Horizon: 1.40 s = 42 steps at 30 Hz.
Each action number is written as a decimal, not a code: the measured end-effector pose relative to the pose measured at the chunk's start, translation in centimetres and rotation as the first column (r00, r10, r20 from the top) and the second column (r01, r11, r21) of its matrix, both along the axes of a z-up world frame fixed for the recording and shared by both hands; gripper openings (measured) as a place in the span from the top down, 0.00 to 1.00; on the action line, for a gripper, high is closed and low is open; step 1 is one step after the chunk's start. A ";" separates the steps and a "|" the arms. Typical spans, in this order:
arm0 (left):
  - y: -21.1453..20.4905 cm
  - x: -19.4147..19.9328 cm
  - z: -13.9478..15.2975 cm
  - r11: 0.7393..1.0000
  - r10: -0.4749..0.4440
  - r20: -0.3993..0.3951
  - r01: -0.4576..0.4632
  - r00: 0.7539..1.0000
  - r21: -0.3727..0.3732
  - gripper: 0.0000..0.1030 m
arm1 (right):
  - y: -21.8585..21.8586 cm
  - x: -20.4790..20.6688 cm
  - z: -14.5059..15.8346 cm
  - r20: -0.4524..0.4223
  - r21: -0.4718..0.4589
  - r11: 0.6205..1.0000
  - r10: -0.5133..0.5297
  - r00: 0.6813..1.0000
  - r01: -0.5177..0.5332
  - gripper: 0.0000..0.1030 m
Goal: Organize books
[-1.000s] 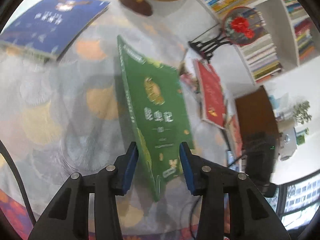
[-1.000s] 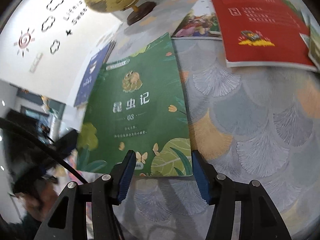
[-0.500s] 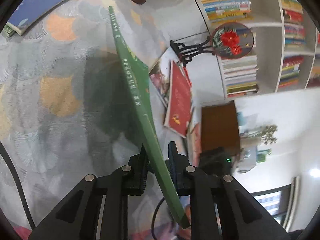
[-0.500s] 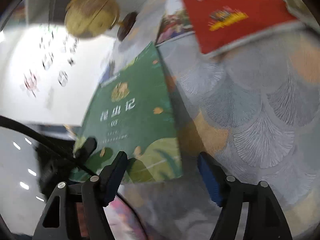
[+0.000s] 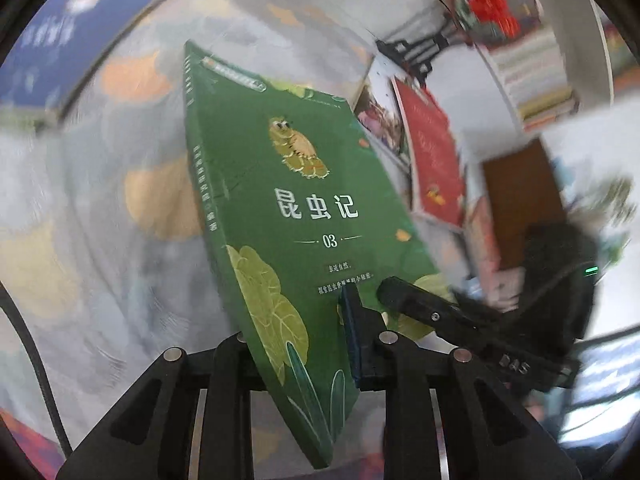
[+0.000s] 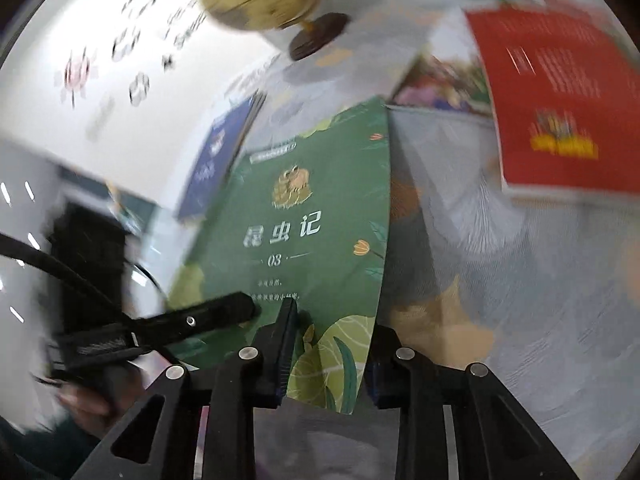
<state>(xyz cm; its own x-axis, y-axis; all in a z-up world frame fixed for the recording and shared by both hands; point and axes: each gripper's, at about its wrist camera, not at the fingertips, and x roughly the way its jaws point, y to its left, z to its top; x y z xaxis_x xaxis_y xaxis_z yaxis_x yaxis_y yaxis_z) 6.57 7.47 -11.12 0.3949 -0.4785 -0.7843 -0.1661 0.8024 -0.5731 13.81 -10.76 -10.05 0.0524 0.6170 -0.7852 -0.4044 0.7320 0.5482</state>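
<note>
The right tongs [image 6: 326,350], wide apart a moment ago, are closing on the thin green paper book [image 5: 296,216] beside the left tongs [image 5: 298,344] that already pinch it, so both now lift it off the grey patterned tablecloth [image 5: 92,208].

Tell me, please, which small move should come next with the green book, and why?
Probably finish closing the right gripper, then lift the green book together. Its fingers are closing on the lower edge, the left gripper, whose fingers are opening slightly, also has it, and the book stands tilted off the patterned tablecloth.
</note>
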 end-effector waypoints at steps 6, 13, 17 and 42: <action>-1.2 -0.2 1.8 0.988 -0.068 0.046 0.061 0.997 0.140 0.79 | 1.9 -3.7 2.5 0.290 -0.207 0.977 0.101 0.952 -0.041 0.73; 0.6 -1.1 4.4 0.984 -0.073 0.120 0.052 0.990 0.170 0.79 | 3.3 -5.8 5.1 0.405 -0.233 0.972 0.129 0.905 -0.034 0.74; 2.1 -1.3 6.0 0.985 -0.090 0.153 0.065 0.984 0.162 0.79 | 4.9 -6.2 6.2 0.440 -0.217 0.976 0.106 0.892 -0.009 0.74; 24.5 4.6 7.1 0.983 -0.055 0.238 0.011 0.970 0.181 0.79 | 29.0 -1.6 8.0 0.510 -0.268 0.960 0.074 0.857 0.077 0.72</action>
